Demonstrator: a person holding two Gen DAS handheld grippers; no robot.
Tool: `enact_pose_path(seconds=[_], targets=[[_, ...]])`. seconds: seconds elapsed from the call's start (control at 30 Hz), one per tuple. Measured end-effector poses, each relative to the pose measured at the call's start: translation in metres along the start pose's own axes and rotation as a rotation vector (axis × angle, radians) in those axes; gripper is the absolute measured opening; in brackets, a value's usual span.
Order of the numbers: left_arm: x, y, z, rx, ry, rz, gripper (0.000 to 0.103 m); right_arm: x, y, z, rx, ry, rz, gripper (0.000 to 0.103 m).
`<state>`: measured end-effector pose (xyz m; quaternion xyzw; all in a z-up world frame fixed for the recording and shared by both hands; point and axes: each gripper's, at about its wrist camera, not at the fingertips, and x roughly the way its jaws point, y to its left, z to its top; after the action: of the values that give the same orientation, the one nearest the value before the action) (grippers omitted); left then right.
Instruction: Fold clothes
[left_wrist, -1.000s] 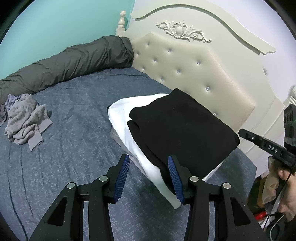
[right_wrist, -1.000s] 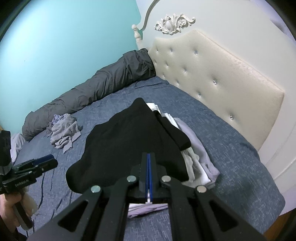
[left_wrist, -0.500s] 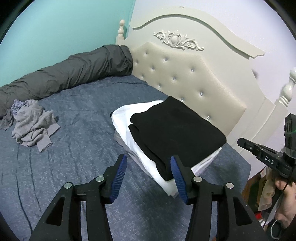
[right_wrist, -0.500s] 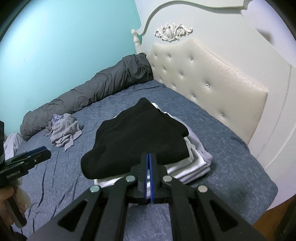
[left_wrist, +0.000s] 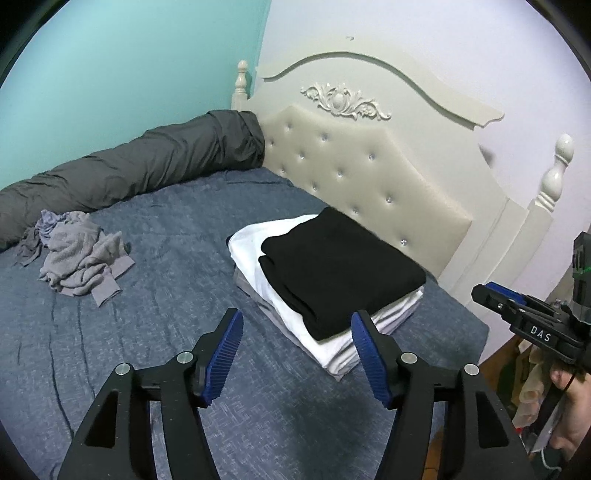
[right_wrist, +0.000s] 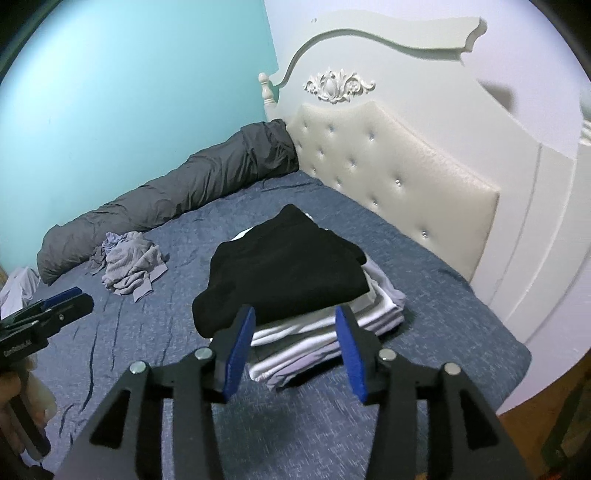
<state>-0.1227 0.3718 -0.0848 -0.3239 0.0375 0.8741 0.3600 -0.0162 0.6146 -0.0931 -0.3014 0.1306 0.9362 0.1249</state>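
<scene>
We hold the left gripper (left_wrist: 297, 352) above the blue-grey bedspread (left_wrist: 155, 332), its blue-padded jaws spread and empty. The right gripper (right_wrist: 294, 347) hovers likewise, jaws parted, gripping nothing. To the left a crumpled grey garment (left_wrist: 79, 264) lies loose near the rolled dark grey duvet (left_wrist: 147, 166). The folded black garment (left_wrist: 340, 269) tops a stack of folded white clothes (left_wrist: 347, 336) beside the cream tufted headboard (left_wrist: 369, 177), by the turquoise wall (left_wrist: 129, 74).

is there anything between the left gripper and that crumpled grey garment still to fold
Nothing visible. Only bare blue bedsheet lies between the open left gripper and the crumpled grey garment. The folded stack sits off to the right, clear of that path.
</scene>
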Motion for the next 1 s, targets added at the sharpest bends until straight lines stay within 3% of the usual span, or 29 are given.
enact_pose_path(seconds=[0.13, 0.27, 1.0], targets=[[-0.016, -0.006, -0.002, 0.01, -0.011, 0.0, 0.068, -0.018, 0.005, -0.002, 0.004, -0.02, -0.003, 0.055], [-0.033, -0.013, -0.004, 0.015, -0.033, -0.002, 0.079, -0.034, 0.011, -0.006, 0.001, -0.028, -0.006, 0.061], [-0.099, -0.032, -0.027, 0.042, -0.083, 0.003, 0.095, -0.104, 0.027, -0.04, 0.018, -0.084, -0.072, 0.09]])
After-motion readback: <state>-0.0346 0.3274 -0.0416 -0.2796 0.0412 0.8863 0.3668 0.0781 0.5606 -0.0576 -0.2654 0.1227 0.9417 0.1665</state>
